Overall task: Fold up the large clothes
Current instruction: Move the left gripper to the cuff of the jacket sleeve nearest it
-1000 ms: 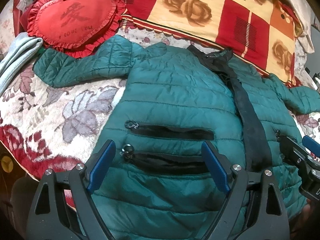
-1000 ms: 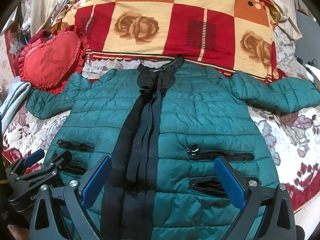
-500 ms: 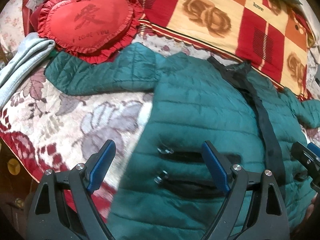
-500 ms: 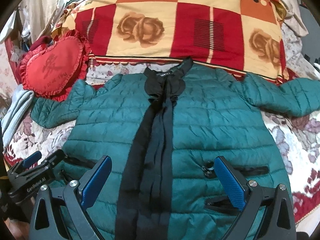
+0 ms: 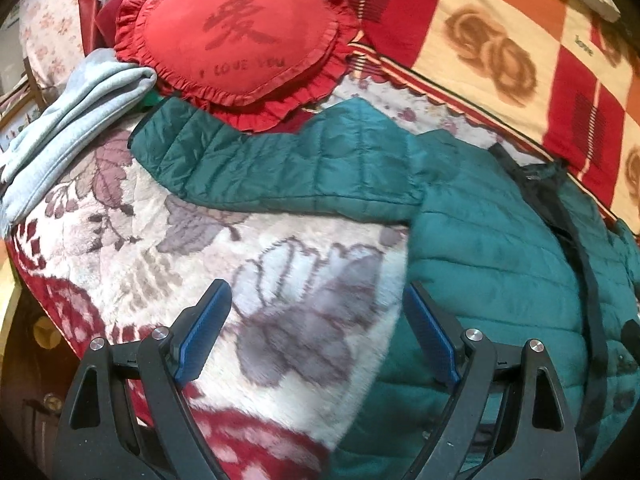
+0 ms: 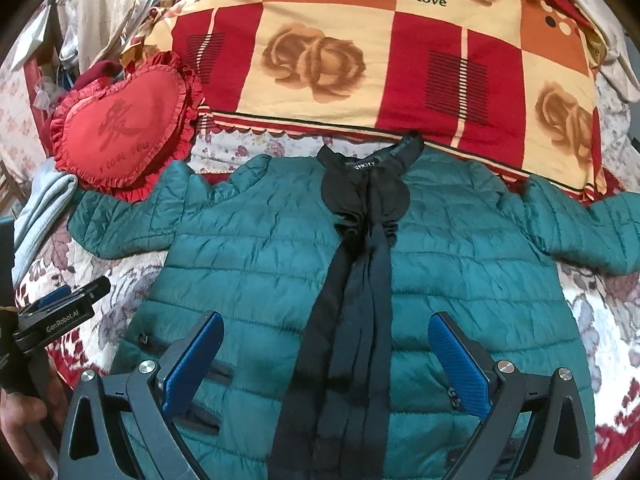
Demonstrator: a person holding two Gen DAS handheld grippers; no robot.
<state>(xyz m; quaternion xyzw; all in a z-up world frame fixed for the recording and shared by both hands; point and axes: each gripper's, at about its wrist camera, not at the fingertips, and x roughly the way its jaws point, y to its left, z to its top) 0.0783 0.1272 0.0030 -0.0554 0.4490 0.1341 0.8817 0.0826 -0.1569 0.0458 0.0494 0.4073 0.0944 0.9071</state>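
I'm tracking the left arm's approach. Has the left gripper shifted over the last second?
Yes. The left gripper has swung off the green jacket toward its outstretched sleeve, now over the floral blanket.

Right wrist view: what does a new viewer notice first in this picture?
A green quilted jacket lies spread flat on the bed, front up, with a black tie running down its middle. Beside its sleeve, at the upper left, sits a red heart-shaped pillow. The open right gripper hovers over the jacket's lower part.

Heart cushion (image 5: 236, 40), floral blanket (image 5: 240, 264), checked quilt (image 6: 360, 60)
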